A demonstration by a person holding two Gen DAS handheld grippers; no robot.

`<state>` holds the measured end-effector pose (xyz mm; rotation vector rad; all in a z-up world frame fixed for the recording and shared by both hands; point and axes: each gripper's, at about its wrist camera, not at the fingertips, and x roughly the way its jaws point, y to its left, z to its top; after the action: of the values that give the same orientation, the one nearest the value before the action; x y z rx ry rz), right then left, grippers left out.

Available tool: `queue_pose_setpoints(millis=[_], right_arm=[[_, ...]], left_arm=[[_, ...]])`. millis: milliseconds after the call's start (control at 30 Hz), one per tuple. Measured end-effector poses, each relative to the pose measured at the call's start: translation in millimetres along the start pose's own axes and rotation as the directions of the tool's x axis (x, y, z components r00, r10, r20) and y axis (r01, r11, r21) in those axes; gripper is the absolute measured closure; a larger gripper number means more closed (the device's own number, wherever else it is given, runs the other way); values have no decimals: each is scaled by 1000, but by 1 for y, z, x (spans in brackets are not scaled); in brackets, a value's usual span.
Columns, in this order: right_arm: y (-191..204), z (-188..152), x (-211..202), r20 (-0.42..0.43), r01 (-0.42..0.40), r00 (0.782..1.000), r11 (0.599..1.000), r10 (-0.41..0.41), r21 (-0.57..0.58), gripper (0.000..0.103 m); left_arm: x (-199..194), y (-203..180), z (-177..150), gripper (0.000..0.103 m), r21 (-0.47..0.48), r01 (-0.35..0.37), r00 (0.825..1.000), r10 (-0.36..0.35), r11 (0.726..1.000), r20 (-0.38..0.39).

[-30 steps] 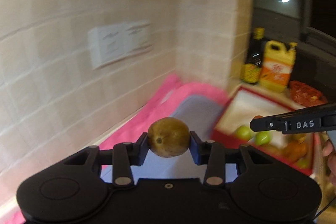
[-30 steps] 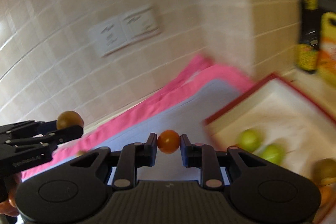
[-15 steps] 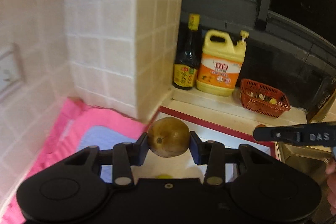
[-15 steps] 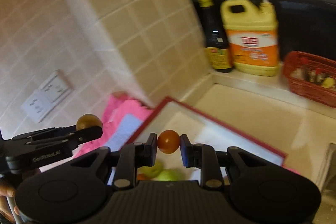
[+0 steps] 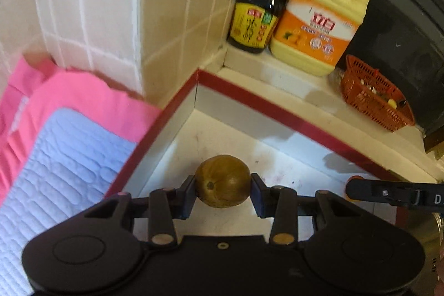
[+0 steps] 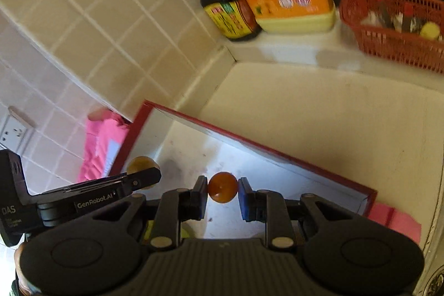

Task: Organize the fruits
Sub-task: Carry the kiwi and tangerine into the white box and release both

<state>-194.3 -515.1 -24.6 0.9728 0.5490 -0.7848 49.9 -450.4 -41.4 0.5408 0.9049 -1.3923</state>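
Two fruits have swung from the pink mat to above the red-rimmed box (image 5: 155, 129): the left hand-held gripper (image 5: 223, 185) clamps a brown fruit (image 5: 222, 181), the right hand-held gripper (image 6: 222, 189) an orange one (image 6: 222, 187). Release likely follows.

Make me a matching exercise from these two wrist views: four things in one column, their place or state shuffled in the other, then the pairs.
1. brown fruit
2. small orange fruit
3. soy sauce bottle
4. red mesh basket

A. right of the detergent jug
B. clamped in the right gripper
C. against the tiled wall
D. clamped in the left gripper

Pairs: 1-D, 2-B, 3-C, 4-A
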Motion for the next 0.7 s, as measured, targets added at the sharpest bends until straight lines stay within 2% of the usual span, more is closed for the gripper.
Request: queue_pose_setpoints(millis=[300,700], right_arm=[[-1,-7,29,-37,61,997,998,-61,5,77],[-3,-11,34,-59,72,996,997,-71,19,75]], left_arm=[[18,5,-4,54,-14,18,999,-19,1000,-29],[24,7,-7,53,-24,34,998,-36,999,-46]])
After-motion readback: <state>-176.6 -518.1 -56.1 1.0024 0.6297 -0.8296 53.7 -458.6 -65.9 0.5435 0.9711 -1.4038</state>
